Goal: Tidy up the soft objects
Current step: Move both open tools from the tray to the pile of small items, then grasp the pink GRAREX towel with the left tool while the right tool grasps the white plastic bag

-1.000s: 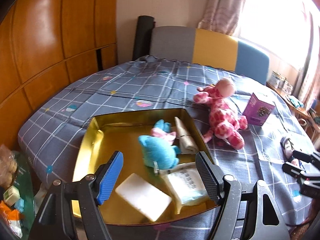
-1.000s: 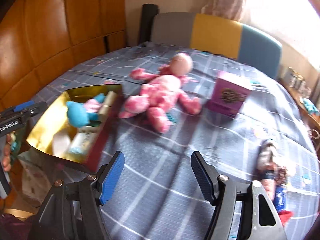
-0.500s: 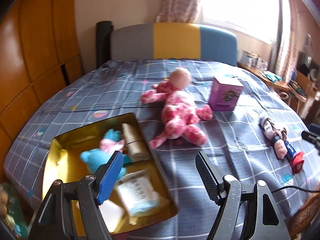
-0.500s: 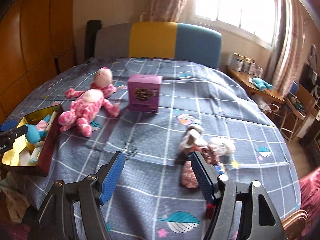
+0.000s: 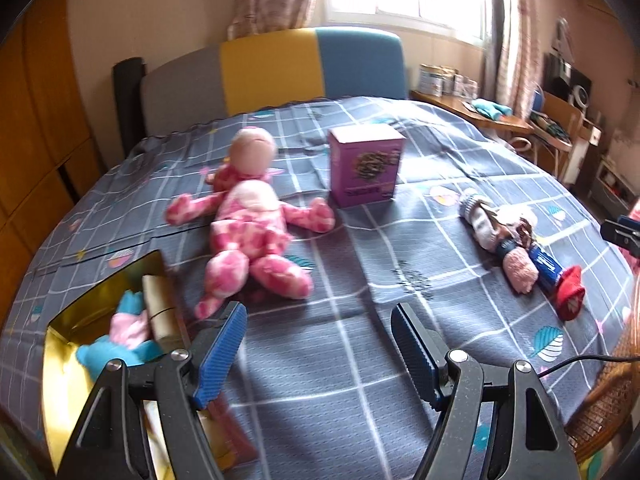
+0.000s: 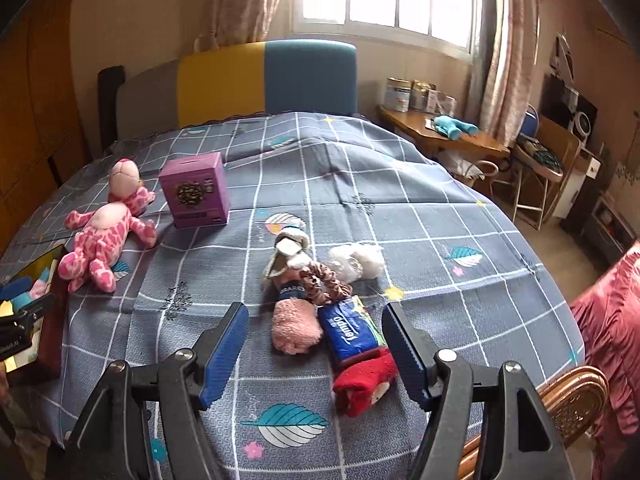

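Both my grippers, left (image 5: 318,344) and right (image 6: 314,346), stand wide, empty. Partly done: gold tin (image 5: 60,344) at near left holds one blue-pink plush (image 5: 120,340) and one beige roll (image 5: 158,306). Left on bed (image 6: 400,208): one pink giraffe (image 6: 100,240), one purple box (image 6: 194,196), one heap of small soft items (image 6: 320,304) under my right fingers.

Both claws swing to the right across the bed. A second ago the left claw (image 5: 318,356) hangs over the gold tin (image 5: 60,344). Now the tin sits at the left edge of its view and bare bedspread (image 5: 360,240) lies between its fingers. The right claw (image 6: 314,350) moves away from the pink plush toy (image 6: 102,236) and now hangs over the pile of small soft things (image 6: 320,300), which was far off to its right.
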`<action>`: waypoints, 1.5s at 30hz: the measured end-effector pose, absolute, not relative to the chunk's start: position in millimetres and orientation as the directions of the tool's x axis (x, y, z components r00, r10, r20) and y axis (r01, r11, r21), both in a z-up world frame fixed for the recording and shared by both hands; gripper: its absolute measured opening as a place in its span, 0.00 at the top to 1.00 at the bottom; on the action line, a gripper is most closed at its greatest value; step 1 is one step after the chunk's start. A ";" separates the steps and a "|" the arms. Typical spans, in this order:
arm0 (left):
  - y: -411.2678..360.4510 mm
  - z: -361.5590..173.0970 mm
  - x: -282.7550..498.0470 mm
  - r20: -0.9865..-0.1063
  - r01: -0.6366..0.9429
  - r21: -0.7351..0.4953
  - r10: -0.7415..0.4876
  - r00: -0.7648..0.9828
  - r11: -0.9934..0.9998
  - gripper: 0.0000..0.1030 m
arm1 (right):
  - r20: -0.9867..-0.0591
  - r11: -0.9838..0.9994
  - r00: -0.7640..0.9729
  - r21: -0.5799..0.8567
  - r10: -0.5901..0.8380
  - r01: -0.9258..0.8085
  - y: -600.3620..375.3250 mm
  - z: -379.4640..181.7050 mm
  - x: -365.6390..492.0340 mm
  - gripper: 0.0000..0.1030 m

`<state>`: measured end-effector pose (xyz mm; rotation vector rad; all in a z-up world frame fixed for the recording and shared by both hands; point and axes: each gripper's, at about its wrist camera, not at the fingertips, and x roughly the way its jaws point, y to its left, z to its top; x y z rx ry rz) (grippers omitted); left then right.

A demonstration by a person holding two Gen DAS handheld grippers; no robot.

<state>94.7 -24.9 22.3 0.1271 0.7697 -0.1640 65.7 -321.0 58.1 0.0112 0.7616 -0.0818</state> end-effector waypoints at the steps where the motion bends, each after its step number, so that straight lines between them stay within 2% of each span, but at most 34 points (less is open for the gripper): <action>1: -29.4 20.9 97.0 -0.706 0.205 0.049 -0.111 0.700 0.978 0.27 | -0.692 0.996 0.718 -0.015 -0.073 0.087 -324.2 57.2 65.9 0.32; 10: -77.7 6.4 119.0 -0.749 0.306 0.024 -0.185 0.636 0.952 0.27 | -0.725 0.987 0.681 0.009 -0.104 0.161 -352.2 47.2 71.2 0.32; 22: -152.9 -14.1 153.8 -0.801 0.445 -0.133 -0.360 0.478 0.886 0.28 | -0.760 0.966 0.642 0.083 -0.096 0.243 -390.2 39.0 75.2 0.32; 25: -176.6 -21.3 161.6 -0.811 0.477 -0.159 -0.390 0.436 0.865 0.32 | -0.764 0.962 0.639 0.100 -0.088 0.253 -398.0 37.5 74.9 0.32; 39: -254.8 -61.8 202.0 -0.842 0.471 -0.246 -0.427 0.329 0.847 0.33 | -0.784 0.957 0.619 0.136 -0.055 0.257 -417.9 26.6 84.6 0.32; 42: -265.3 -70.8 211.5 -0.846 0.461 -0.264 -0.433 0.311 0.847 0.38 | -0.786 0.959 0.617 0.133 -0.051 0.248 -418.5 26.2 88.0 0.32; 45: -274.9 -79.2 214.9 -0.845 0.485 -0.288 -0.457 0.278 0.826 0.62 | -0.785 0.961 0.618 0.136 -0.045 0.242 -420.0 27.5 92.7 0.32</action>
